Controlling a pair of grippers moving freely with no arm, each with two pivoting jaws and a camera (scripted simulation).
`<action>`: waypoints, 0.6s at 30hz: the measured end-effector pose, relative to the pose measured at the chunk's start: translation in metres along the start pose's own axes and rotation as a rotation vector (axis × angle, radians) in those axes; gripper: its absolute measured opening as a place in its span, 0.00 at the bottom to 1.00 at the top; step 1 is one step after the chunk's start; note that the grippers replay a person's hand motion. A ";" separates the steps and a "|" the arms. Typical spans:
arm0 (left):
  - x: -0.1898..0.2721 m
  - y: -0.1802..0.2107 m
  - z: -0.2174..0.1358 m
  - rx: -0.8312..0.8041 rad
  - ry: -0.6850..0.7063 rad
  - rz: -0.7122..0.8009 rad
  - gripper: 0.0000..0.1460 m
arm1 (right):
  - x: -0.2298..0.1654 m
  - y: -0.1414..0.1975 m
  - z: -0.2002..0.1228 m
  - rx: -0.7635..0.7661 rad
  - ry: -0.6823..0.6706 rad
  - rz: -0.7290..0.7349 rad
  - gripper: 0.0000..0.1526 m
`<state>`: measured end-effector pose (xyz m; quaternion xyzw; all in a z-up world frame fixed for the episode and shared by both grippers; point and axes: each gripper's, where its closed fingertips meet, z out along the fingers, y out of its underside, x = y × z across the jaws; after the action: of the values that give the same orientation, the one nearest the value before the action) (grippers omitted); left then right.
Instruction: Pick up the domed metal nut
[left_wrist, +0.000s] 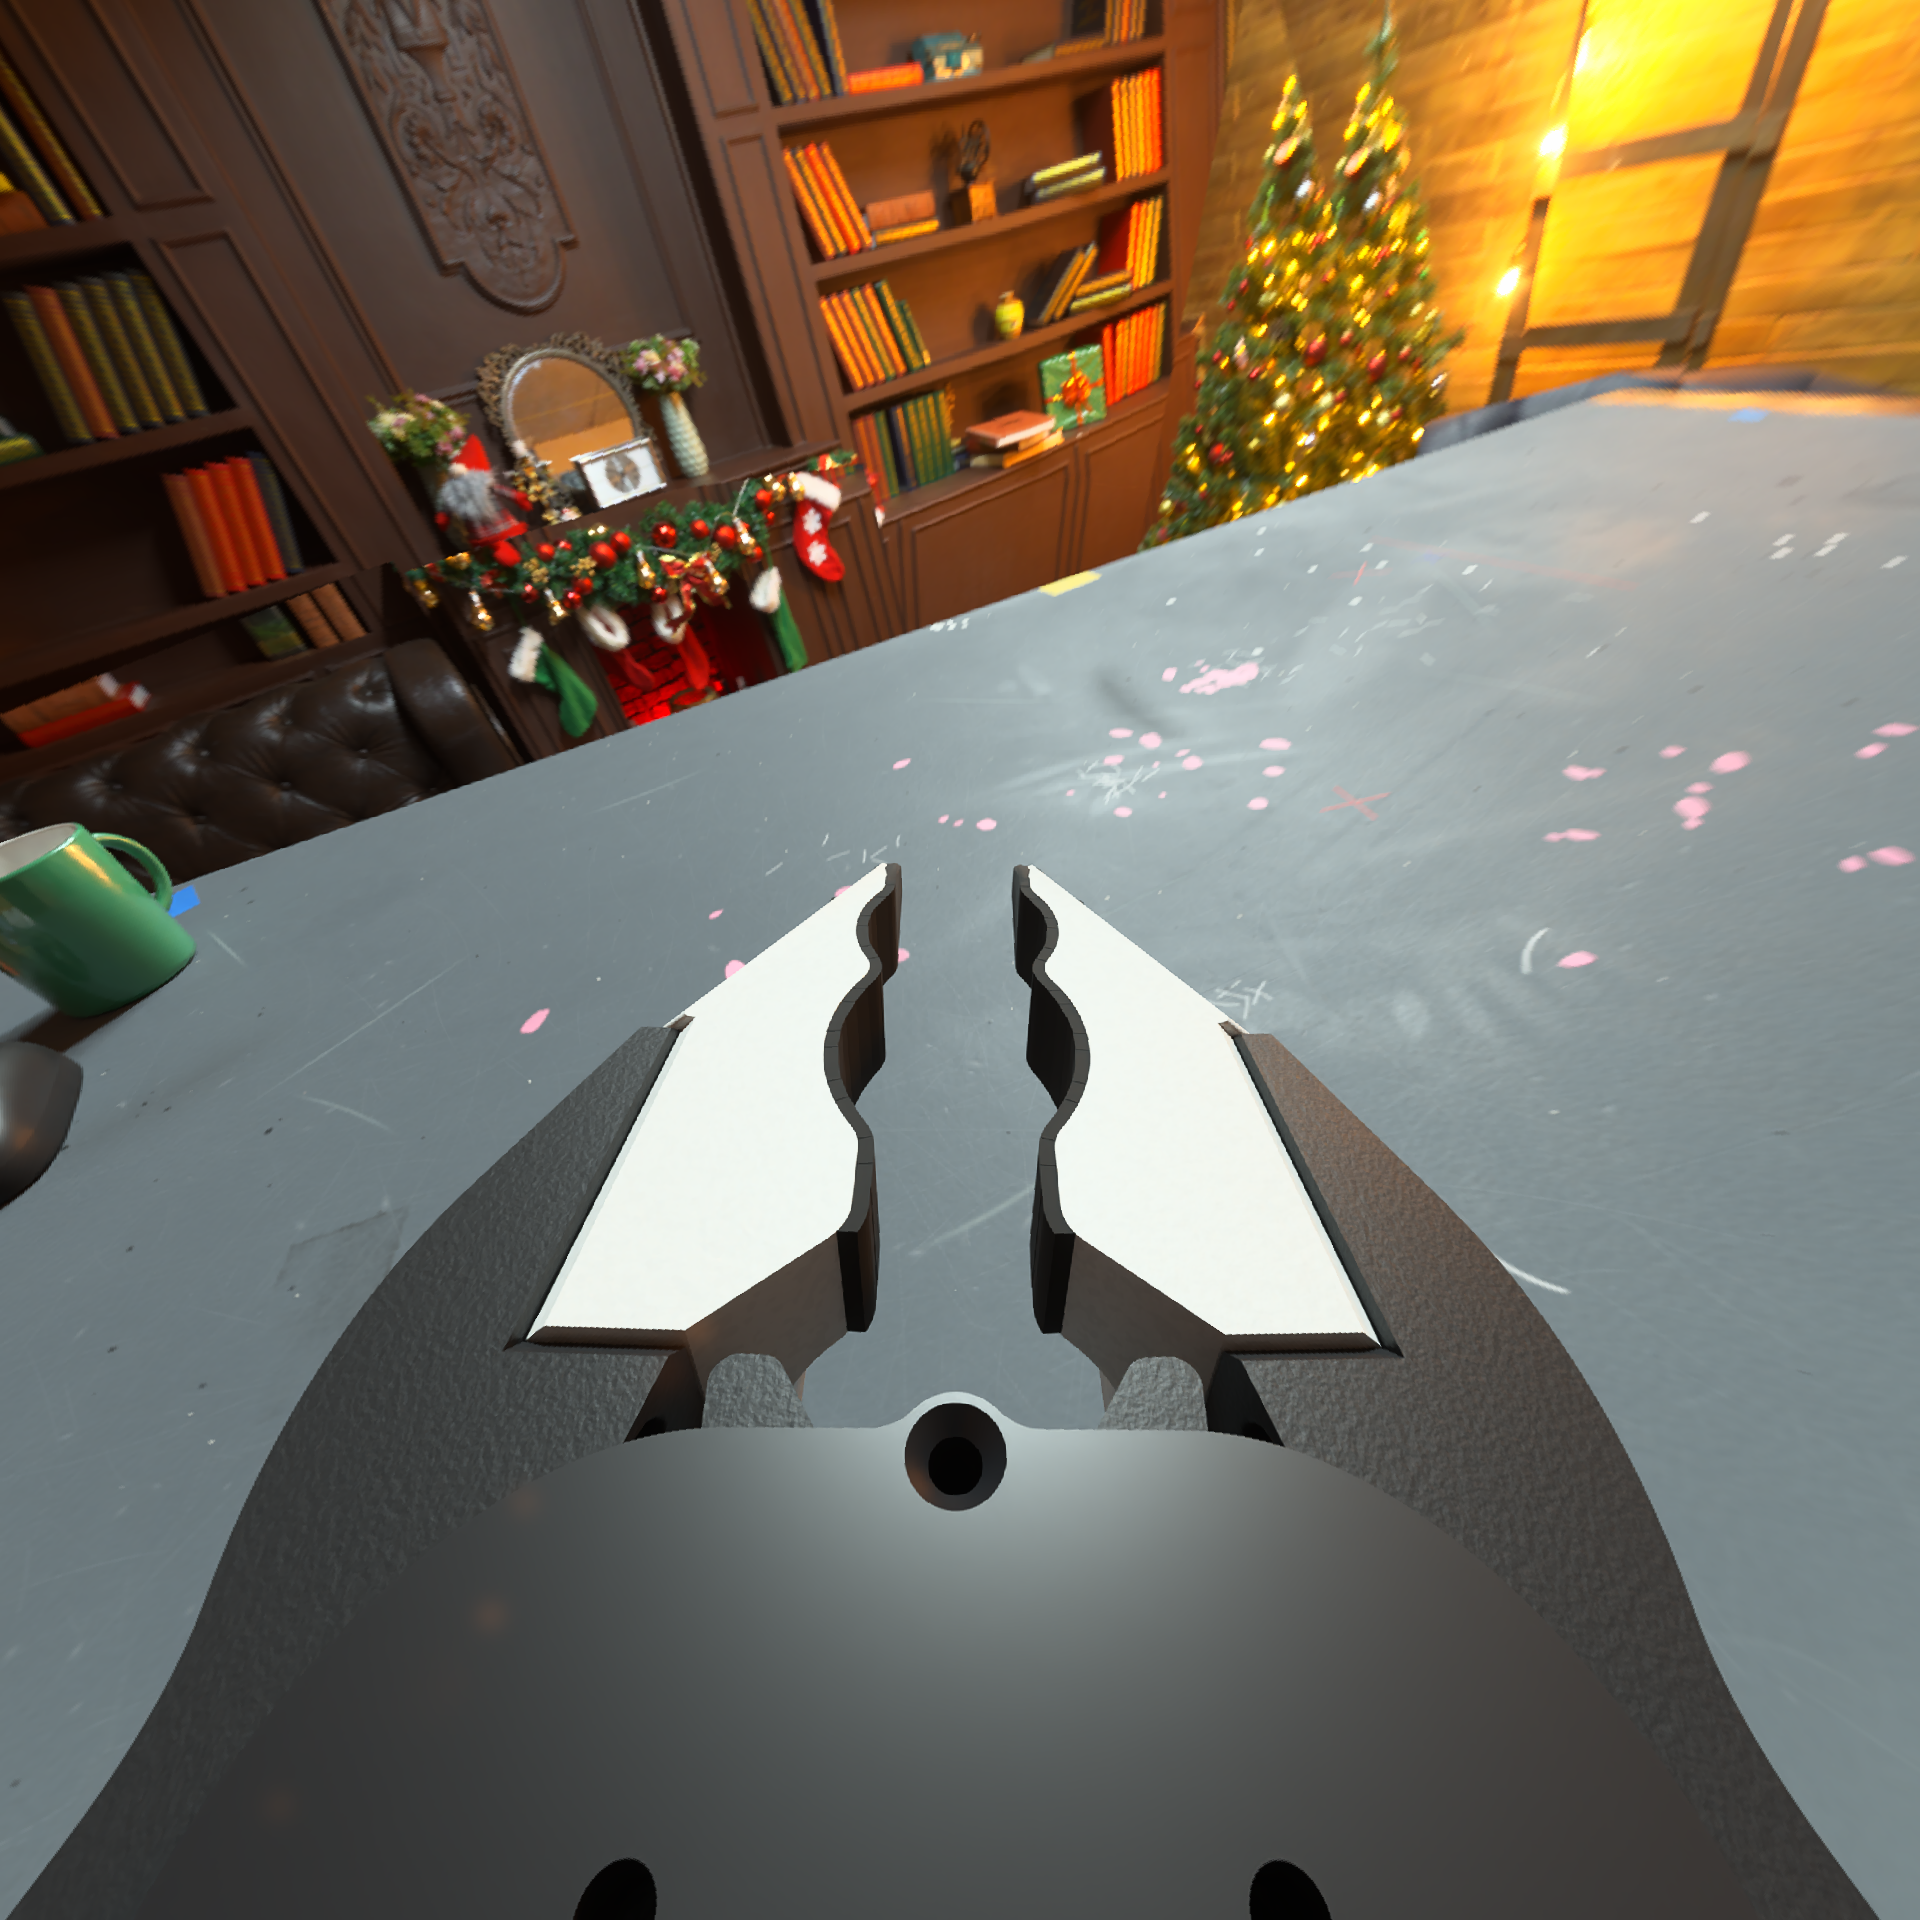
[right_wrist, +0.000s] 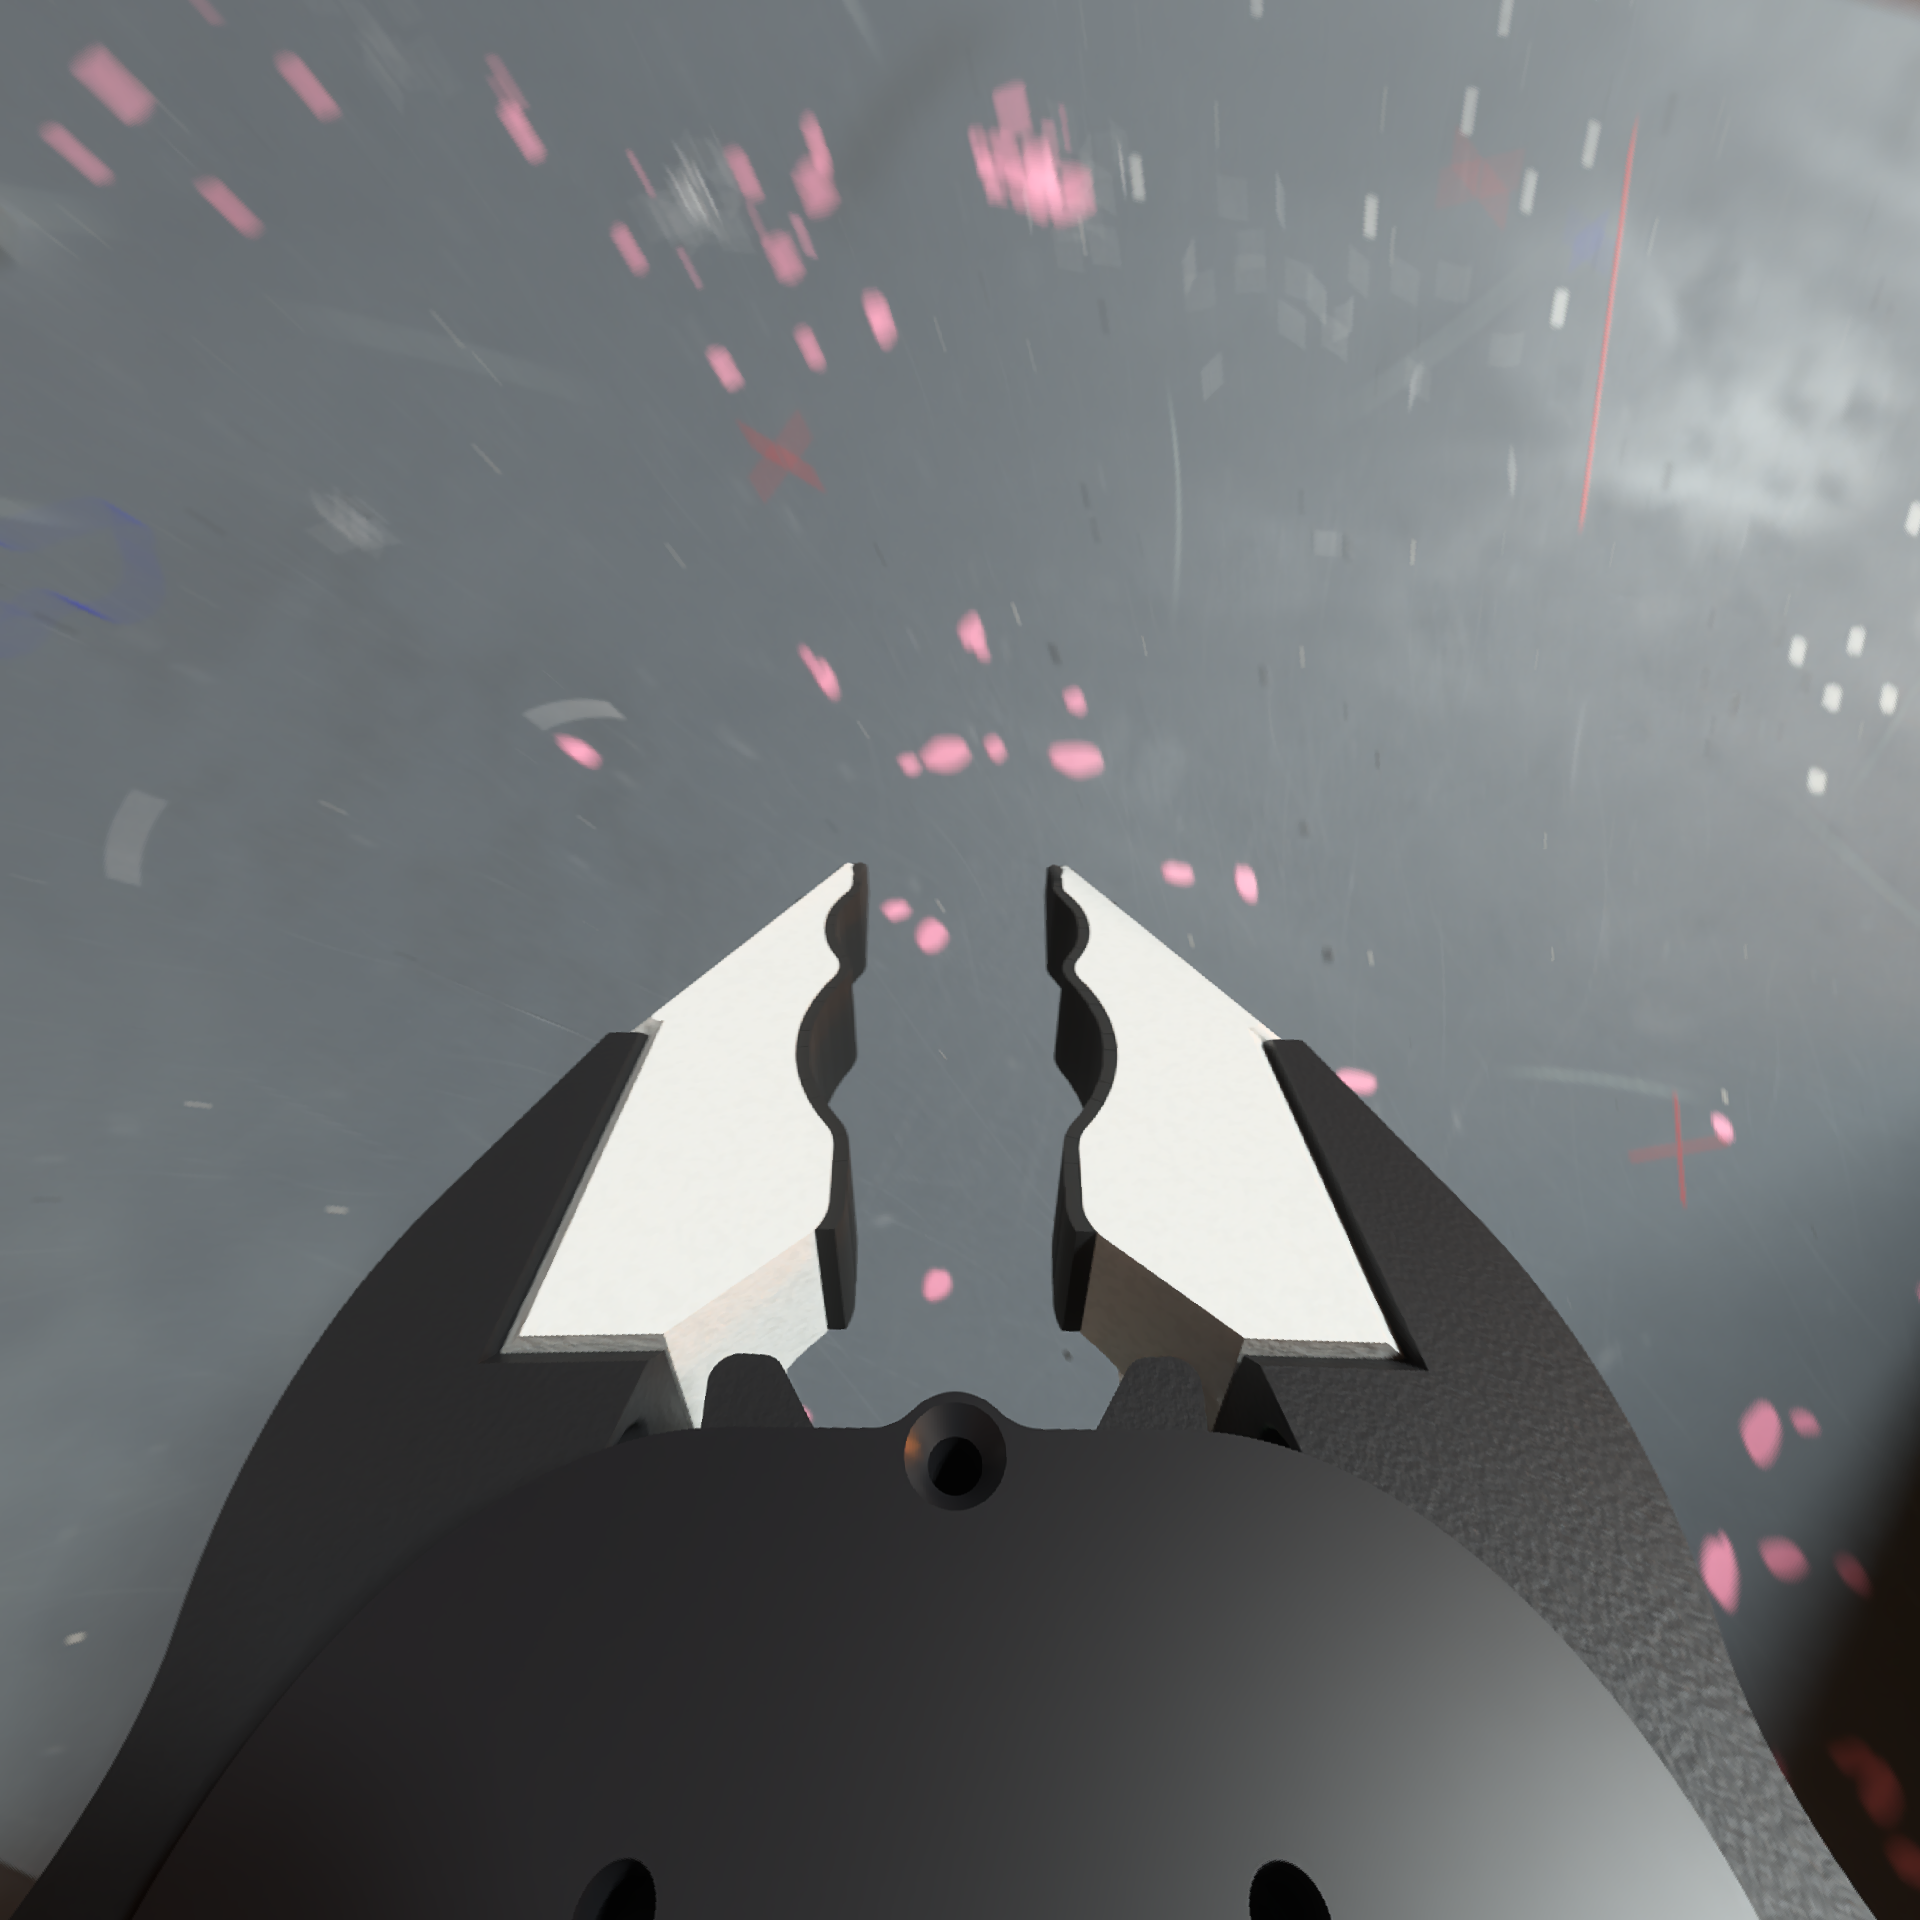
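Your left tool hangs over the grey bench, jaws parted with nothing between them. A green mug lies tipped at the frame's left edge, with a dark rounded object just below it, possibly another item. Your right tool is likewise parted and empty above the paint-flecked bench. You won't find the domed metal nut in either view.

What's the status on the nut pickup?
Left gripper open, empty, above grey table. Right gripper open, empty. Domed nut not in view. Green mug far left, clear.
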<state>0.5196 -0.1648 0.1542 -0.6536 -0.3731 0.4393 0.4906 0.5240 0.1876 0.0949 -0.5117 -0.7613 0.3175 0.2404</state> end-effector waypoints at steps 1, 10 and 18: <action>-0.005 -0.008 -0.008 0.010 0.017 -0.016 0.15 | -0.005 -0.013 -0.014 0.090 -0.037 0.005 0.26; -0.076 -0.015 -0.046 0.044 -0.082 -0.144 0.26 | -0.020 -0.065 -0.083 0.502 -0.140 0.028 0.32; -0.078 0.006 -0.025 -0.034 -0.091 -0.104 0.29 | -0.035 -0.066 -0.064 0.464 -0.154 -0.029 0.30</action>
<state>0.5171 -0.2461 0.1680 -0.6210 -0.4359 0.4362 0.4839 0.5398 0.1523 0.1852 -0.4061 -0.6912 0.5186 0.2974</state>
